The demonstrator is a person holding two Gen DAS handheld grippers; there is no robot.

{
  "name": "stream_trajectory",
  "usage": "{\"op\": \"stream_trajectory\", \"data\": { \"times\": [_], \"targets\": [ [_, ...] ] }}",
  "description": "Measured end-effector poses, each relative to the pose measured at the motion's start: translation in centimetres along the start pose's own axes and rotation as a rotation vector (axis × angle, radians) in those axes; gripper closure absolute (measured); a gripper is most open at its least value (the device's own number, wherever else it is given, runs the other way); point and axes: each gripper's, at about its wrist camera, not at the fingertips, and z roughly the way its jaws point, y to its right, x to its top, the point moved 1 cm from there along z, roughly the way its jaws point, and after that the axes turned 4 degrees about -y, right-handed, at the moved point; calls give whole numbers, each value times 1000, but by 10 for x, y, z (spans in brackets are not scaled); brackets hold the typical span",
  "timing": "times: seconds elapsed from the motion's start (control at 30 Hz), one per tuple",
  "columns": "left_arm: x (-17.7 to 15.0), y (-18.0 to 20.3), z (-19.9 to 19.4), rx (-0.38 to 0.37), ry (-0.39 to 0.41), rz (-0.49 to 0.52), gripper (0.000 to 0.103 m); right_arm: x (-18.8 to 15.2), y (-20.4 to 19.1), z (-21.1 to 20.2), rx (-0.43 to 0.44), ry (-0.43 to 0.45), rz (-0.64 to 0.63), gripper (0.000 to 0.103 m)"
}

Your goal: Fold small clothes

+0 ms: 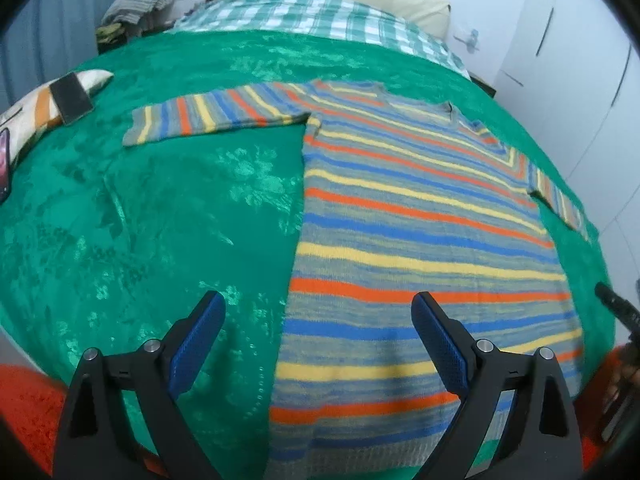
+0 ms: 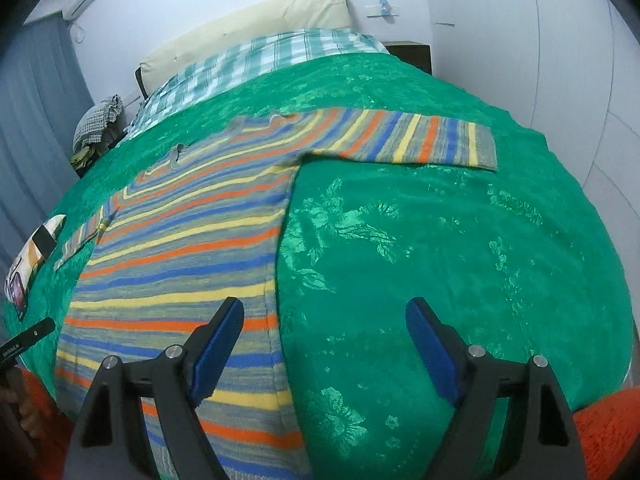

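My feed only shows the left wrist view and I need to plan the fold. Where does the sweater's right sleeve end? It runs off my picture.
Observer: The right wrist view shows the whole right sleeve, stretched flat sideways on the green bedspread, cuff square.
Operator: What is the right hand-held gripper doing?
Observer: The right hand-held gripper is open and holds nothing. It straddles the right side edge of the sweater near the hem.
Operator: Anything beyond that sleeve?
Observer: Only bare bedspread out to the bed's edge, then white wall.
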Motion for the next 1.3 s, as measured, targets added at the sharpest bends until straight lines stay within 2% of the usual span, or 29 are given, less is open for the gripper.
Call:
{"op": "stream_trajectory", "data": {
  "times": [0.4, 0.63, 0.77, 0.83, 0.93, 1.07, 1.1, 1.17, 1.23, 1.27, 1.3],
  "targets": [
    [-2, -6, 4, 26, -7, -30, 8, 0, 18, -3, 19, 14, 93, 21],
    [1, -5, -2, 22, 33, -28, 8, -1, 23, -5, 17, 18, 121, 20],
    [2, -11, -5, 23, 44, -45, 8, 4, 36, -5, 67, -5, 197, 21],
    [4, -16, -4, 23, 46, -62, 8, 17, 56, -11, 104, 18, 272, 21],
    [5, -19, 1, 24, 33, -84, 8, 44, 97, -18, 109, 69, 341, 21],
    [3, -17, 6, 31, 22, -82, 8, 90, 177, -11, 88, 109, 479, 21],
    [3, -15, 8, 37, 19, -73, 8, 102, 196, -2, 100, 91, 514, 21],
    [2, -11, 11, 46, 9, -58, 8, 119, 221, 17, 163, 55, 580, 31],
    [0, -9, 14, 49, -1, -51, 8, 129, 234, 39, 250, 10, 651, 35],
    [-1, -8, 16, 51, -9, -49, 8, 133, 237, 49, 274, -1, 680, 39],
    [-2, -8, 17, 54, -14, -48, 8, 136, 238, 57, 272, -7, 690, 40]
  ]
}}
